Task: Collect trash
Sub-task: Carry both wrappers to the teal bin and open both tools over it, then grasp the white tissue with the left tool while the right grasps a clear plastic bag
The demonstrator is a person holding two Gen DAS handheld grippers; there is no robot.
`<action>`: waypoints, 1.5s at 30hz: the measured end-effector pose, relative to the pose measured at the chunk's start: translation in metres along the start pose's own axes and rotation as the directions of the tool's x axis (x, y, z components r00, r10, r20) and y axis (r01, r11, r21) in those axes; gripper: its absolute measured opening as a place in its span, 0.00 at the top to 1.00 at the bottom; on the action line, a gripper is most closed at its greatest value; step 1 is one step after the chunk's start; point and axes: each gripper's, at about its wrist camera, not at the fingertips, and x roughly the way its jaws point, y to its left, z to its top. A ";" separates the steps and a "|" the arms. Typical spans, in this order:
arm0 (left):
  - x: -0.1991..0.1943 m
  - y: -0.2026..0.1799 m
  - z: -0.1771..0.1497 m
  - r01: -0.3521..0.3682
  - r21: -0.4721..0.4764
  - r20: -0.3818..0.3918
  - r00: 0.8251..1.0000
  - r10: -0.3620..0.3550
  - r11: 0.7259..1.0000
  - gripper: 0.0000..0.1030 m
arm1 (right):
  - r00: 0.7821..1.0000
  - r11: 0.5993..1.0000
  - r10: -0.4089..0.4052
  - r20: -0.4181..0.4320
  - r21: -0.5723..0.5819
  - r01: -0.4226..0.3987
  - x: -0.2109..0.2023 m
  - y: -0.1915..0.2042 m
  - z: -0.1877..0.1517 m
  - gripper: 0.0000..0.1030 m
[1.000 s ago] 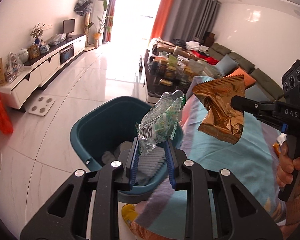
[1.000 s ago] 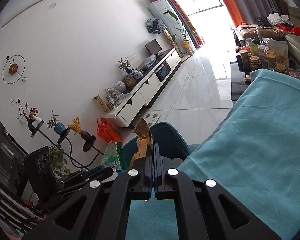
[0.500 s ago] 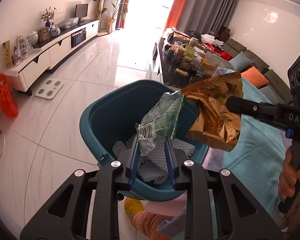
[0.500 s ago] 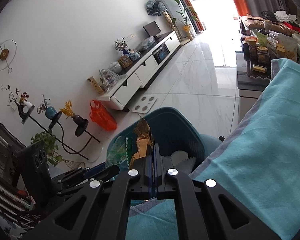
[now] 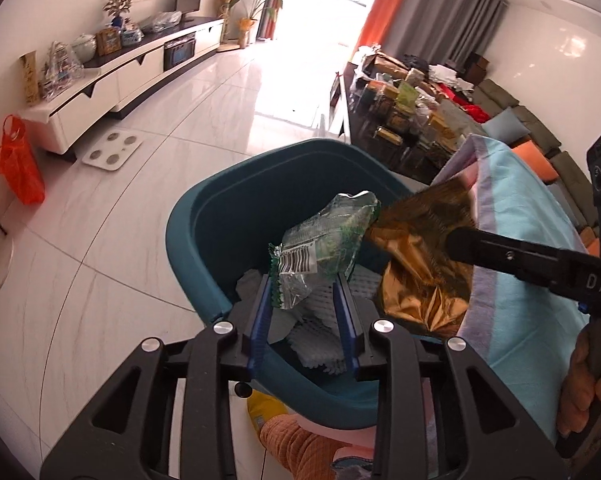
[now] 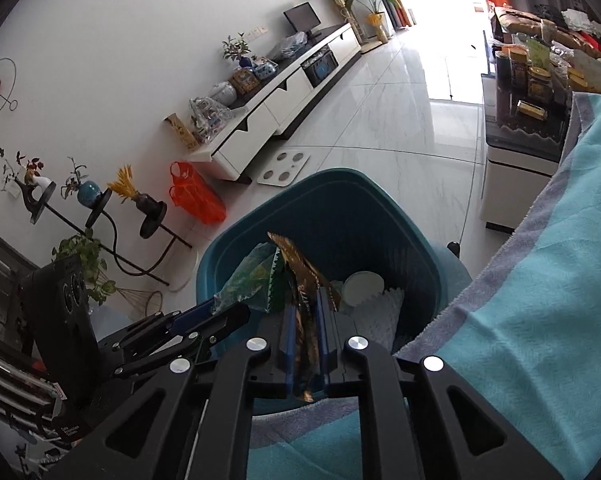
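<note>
Both grippers over teal bin (image 5: 188, 248), jaws just been opening. Left gripper (image 5: 302, 280) spread, green-clear wrapper (image 5: 324, 240) loose between pads. Right gripper (image 6: 304, 312) slightly parted, gold foil wrapper (image 6: 300, 276) between. Risk: wrappers snag on pads or drift past rim onto blue blanket (image 5: 520, 240).

A teal bin (image 5: 228, 216) is noted beneath both claws. The wrapper (image 5: 328, 240) in the left claw (image 5: 305, 304) is clear with green print and a black-and-white barcode. The wrapper (image 5: 424, 264) in the right claw (image 6: 303, 334) is metallic gold-bronze. Blue pads (image 5: 260, 312) line black fingers. A turquoise cloth (image 6: 540, 300) with a greyish-lilac border lies right of the claws.
</note>
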 end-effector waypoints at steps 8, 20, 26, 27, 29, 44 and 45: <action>0.002 0.000 -0.004 -0.005 0.002 0.008 1.000 0.005 1.000 0.64 | 1.000 1.000 0.010 0.024 0.008 -0.010 -0.010 -0.005 -0.004 0.85; -0.059 -0.041 -0.015 0.067 0.123 0.141 0.986 -0.084 0.990 0.56 | 0.986 0.998 0.024 0.166 -0.056 -0.015 -0.084 -0.003 -0.029 0.80; -0.087 -0.090 -0.032 0.188 0.245 0.154 0.961 -0.230 0.951 0.52 | 0.961 0.998 -0.002 0.277 -0.064 0.020 -0.147 -0.014 -0.055 0.80; -0.091 -0.104 -0.037 0.221 0.273 0.144 0.953 -0.266 0.936 0.52 | 0.954 0.998 -0.019 0.299 -0.058 0.038 -0.160 -0.019 -0.063 0.80; -0.094 -0.128 -0.046 0.266 0.321 0.123 0.940 -0.318 0.909 0.52 | 0.942 0.997 -0.045 0.331 -0.042 0.062 -0.181 -0.027 -0.075 0.78; -0.095 -0.318 -0.141 0.581 0.566 -0.226 0.791 -0.568 0.585 0.52 | 0.779 0.913 -0.400 0.483 0.283 0.293 -0.325 -0.122 -0.188 0.72; -0.092 -0.326 -0.146 0.592 0.571 -0.246 0.784 -0.570 0.569 0.52 | 0.767 0.905 -0.417 0.487 0.301 0.300 -0.330 -0.129 -0.191 0.72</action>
